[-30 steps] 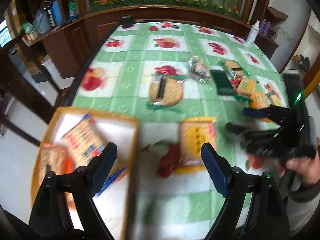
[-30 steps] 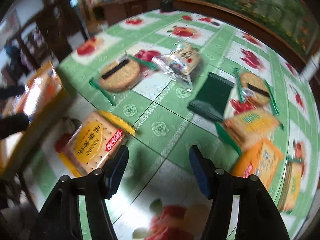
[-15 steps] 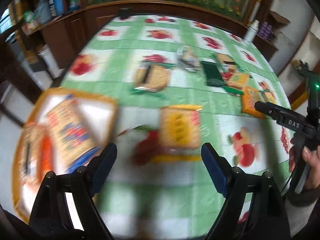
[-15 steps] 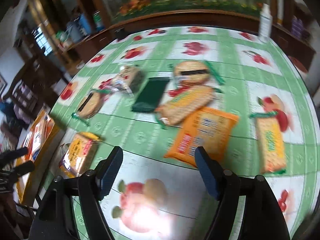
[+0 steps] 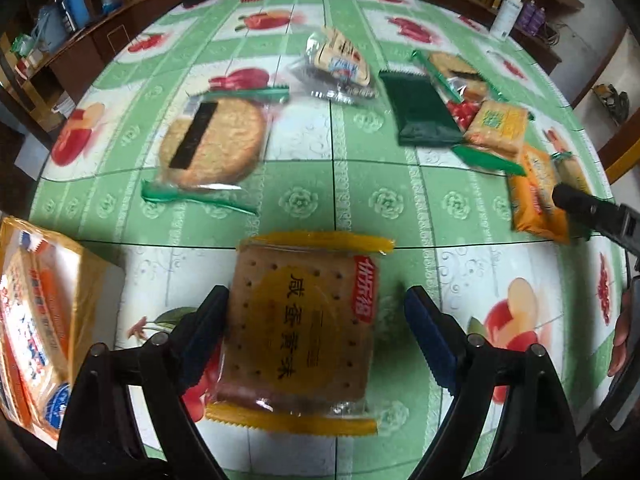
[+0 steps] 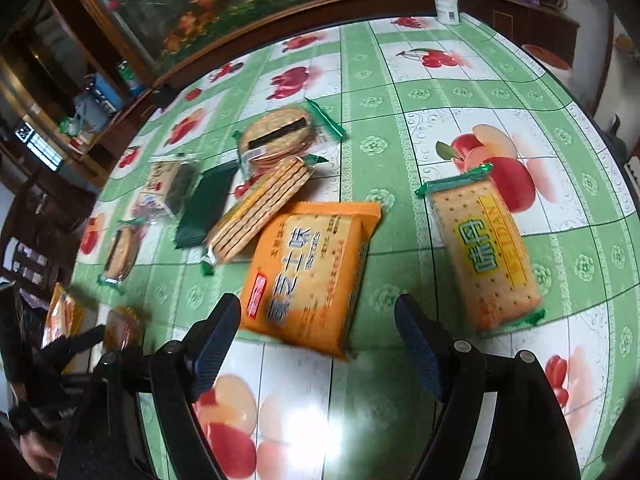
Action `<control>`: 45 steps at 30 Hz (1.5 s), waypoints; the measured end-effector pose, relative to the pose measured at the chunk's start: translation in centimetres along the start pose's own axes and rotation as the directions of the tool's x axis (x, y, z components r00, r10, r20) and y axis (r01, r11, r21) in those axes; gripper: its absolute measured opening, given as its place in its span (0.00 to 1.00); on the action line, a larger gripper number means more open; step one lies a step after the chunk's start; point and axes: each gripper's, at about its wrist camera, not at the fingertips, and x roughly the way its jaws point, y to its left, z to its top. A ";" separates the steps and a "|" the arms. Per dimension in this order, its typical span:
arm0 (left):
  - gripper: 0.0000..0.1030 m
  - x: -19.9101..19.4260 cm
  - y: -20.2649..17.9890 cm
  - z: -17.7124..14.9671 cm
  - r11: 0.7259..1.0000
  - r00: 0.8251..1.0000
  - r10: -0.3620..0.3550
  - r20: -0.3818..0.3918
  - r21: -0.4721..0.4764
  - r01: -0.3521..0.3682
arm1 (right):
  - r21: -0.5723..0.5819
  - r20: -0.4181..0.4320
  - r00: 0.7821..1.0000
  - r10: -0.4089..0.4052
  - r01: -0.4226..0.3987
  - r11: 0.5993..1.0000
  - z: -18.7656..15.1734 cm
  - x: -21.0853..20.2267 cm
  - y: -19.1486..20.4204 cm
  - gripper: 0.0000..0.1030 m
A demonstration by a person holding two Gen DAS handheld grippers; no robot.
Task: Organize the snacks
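Square cracker pack (image 5: pixel 300 320) lies flat on worktop (image 5: pixel 340 184), between left gripper (image 5: pixel 316 332) fingers (image 5: pixel 204 328). Tray (image 5: pixel 92 272) at its left. Round cracker pack (image 5: pixel 212 142) behind it. Far right: dark pouch (image 5: pixel 420 110), then biscuit pack (image 5: pixel 498 126), then bagged cracker pack (image 6: pixel 312 272) between right gripper (image 6: pixel 320 336) fingers

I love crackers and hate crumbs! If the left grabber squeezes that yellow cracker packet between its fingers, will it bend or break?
The yellow cracker packet looks flat and fairly stiff, so it probably lifts without drooping. The square crackers showing through the wrapper could crack under a hard squeeze. Its glossy film may be slippery against the open left gripper.
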 end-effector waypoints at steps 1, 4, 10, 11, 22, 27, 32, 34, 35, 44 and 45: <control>0.86 0.1 0.0 0.0 1.000 1.000 0.018 0.010 0.004 -0.018 | -0.006 -0.007 1.000 -0.011 0.011 1.000 0.2 0.4 0.3 0.78; 0.87 0.3 0.2 0.2 0.999 0.999 0.042 0.022 0.001 -0.042 | -0.022 -0.022 0.999 -0.030 0.030 0.999 0.6 1.5 1.3 0.78; 0.91 0.5 0.1 0.2 0.999 0.998 0.043 0.042 0.011 -0.044 | -0.098 0.005 0.994 -0.107 0.107 0.989 1.1 3.0 3.1 0.80; 0.91 0.5 0.1 0.2 0.999 0.998 0.038 0.044 0.018 -0.039 | -0.118 0.012 0.993 -0.117 0.118 0.986 0.9 3.1 3.2 0.78; 0.68 -1.0 0.2 -1.6 0.998 0.996 0.009 0.092 0.063 -0.015 | -0.166 0.036 0.995 -0.090 0.095 0.982 -2.6 -0.1 1.8 0.69; 0.68 -2.8 0.5 -2.8 0.998 0.993 -0.003 0.121 0.068 -0.006 | -0.171 0.041 0.999 -0.022 0.029 0.985 -4.4 -1.5 2.7 0.69; 0.68 -5.2 0.9 -4.1 0.997 0.987 -0.019 0.158 0.070 0.008 | -0.191 0.048 0.998 0.029 -0.020 0.981 -5.5 -2.4 4.4 0.69; 0.68 -6.0 1.1 -4.5 0.997 0.985 -0.023 0.170 0.071 0.011 | -0.204 0.046 0.998 0.050 -0.040 0.978 -5.6 -2.6 5.4 0.69; 0.68 -6.6 1.4 -4.8 0.997 0.983 -0.024 0.180 0.070 0.012 | -0.212 0.047 0.997 0.055 -0.044 0.976 -5.6 -2.7 5.9 0.69; 0.68 -10.5 4.1 -6.1 0.999 0.970 -0.001 0.244 0.050 -0.011 | -0.303 0.052 0.990 0.128 -0.106 0.947 -6.2 -3.4 11.4 0.69; 0.68 -11.0 4.6 -6.2 0.999 0.968 0.007 0.251 0.045 -0.019 | -0.316 0.054 0.989 0.135 -0.112 0.942 -6.3 -3.5 12.1 0.69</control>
